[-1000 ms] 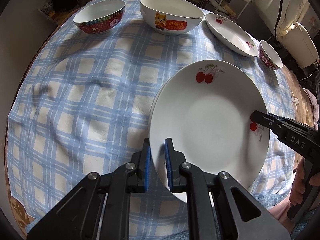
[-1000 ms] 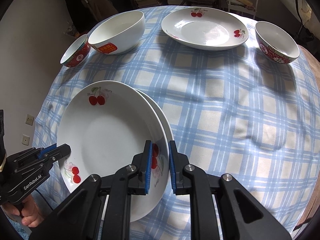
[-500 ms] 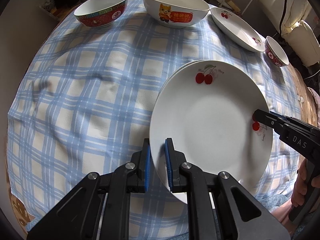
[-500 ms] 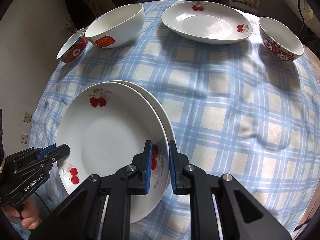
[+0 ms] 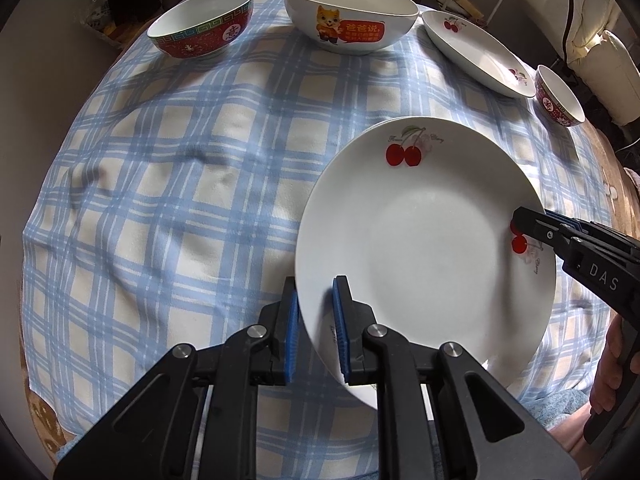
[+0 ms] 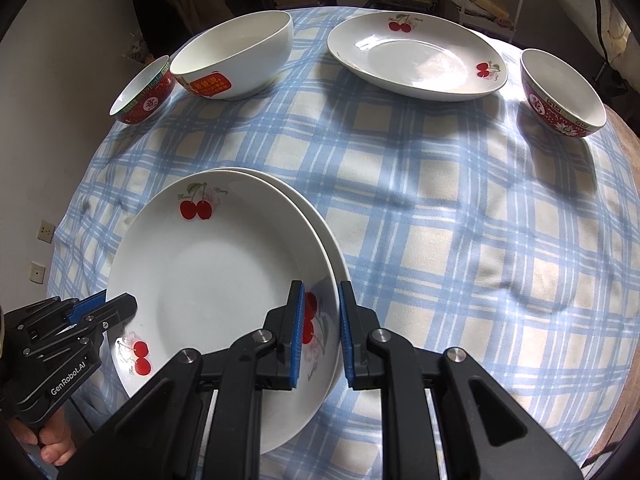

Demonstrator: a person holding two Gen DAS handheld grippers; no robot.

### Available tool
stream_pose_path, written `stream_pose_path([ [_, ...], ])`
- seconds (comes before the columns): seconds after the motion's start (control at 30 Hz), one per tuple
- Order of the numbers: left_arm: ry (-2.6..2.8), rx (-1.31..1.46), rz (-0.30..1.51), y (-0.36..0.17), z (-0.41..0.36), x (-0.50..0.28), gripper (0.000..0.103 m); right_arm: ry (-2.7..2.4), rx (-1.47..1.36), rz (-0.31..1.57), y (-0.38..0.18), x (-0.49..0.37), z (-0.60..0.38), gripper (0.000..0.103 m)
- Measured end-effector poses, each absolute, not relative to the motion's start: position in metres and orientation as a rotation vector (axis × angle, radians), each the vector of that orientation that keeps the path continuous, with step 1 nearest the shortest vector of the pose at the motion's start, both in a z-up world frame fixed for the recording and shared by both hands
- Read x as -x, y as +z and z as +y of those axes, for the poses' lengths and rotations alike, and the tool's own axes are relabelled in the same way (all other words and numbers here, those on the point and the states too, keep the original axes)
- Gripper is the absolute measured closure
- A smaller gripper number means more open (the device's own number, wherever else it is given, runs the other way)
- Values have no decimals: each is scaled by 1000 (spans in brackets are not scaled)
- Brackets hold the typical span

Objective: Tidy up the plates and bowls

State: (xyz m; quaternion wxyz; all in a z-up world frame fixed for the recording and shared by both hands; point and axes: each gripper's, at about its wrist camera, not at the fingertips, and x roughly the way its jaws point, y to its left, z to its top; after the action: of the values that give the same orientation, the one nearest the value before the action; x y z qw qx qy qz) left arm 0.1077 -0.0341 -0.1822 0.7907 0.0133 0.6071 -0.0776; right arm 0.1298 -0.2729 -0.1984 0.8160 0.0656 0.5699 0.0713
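Printed on tongs: "DAS" on right tongs [image 5: 524, 224], "GenRobot.AI" on left tongs [image 6: 120, 308]. Cherry plate [image 5: 424, 248], faint script by cherries, level over second plate [image 6: 320, 224] on checked desk [image 5: 180, 184]. Left tongs clenched on near-left rim, right tongs clenched on right rim. Cat sticker on white bowl [image 5: 348, 20] readable only from left view.

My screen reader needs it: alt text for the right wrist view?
Both grippers, right gripper and left gripper, pinch opposite rims of a white cherry-print plate over a matching second plate on the blue checked tablecloth.
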Motion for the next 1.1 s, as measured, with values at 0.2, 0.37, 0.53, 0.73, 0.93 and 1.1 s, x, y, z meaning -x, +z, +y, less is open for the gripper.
stream_pose_path([
  [0.2,-173,-56,1326,-189,-41,-108,88,110,-25,1202,-198,-128,-265,84],
  [0.37,-175,-60,1322,-188,-43,-108,88,113,-84,1219,-202,-131,-274,84],
  [0.53,-173,-53,1326,-189,-43,-109,88,112,-96,1247,-208,-132,-274,84],
  [0.73,-168,-57,1323,-189,-41,-109,88,116,-134,1259,-210,-133,-279,84],
  [0.93,-169,-54,1325,-190,-41,-109,88,119,-145,1260,-211,-133,-278,83],
  [1.1,-175,-56,1326,-189,-41,-109,88,119,-151,1261,-210,-133,-279,83],
])
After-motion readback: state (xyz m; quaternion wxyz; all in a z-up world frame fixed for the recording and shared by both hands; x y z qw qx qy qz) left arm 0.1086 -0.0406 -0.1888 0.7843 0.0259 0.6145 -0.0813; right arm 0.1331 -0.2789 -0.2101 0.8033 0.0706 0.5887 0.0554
